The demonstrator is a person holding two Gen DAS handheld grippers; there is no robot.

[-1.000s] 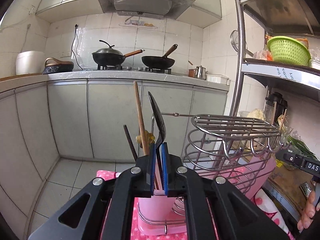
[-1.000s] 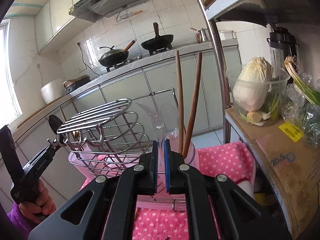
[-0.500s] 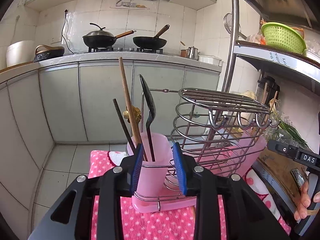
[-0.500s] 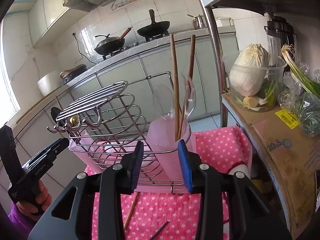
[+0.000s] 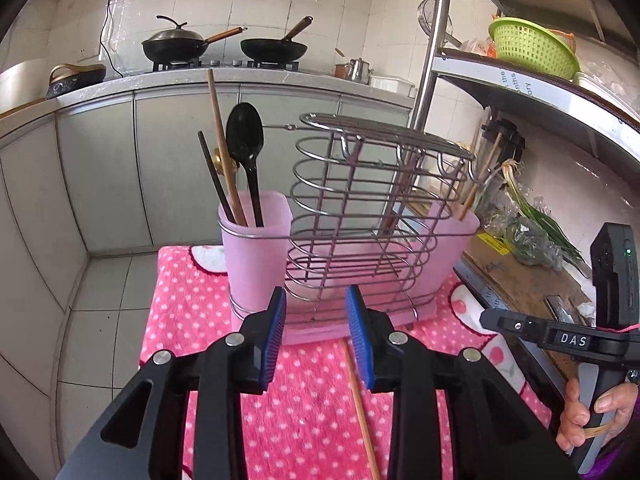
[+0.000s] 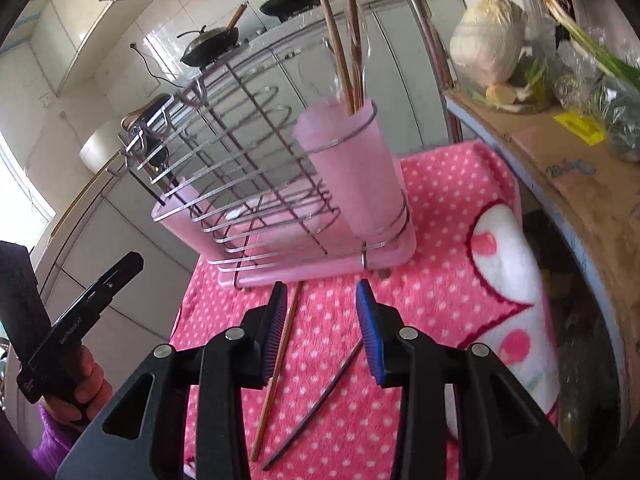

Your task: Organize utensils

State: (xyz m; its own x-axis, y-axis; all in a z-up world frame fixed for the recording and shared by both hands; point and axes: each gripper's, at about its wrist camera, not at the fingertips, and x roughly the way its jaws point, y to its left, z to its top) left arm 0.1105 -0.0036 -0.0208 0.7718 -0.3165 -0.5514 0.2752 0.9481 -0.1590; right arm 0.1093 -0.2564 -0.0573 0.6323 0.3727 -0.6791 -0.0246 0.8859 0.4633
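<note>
Hovering right gripper [image 6: 322, 332] open, 2 chopsticks [image 6: 280, 364] on towel [image 6: 440, 280]

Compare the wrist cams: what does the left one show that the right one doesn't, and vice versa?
Left only: the black spoon standing clear in the pink cup, the green basket on the shelf, and the open left gripper.
Right only: the dark chopstick lying on the cloth, the cabbage, and the open right gripper.
Both: the wire rack, the pink dotted cloth, the loose wooden chopstick, and two pans on the stove.
</note>
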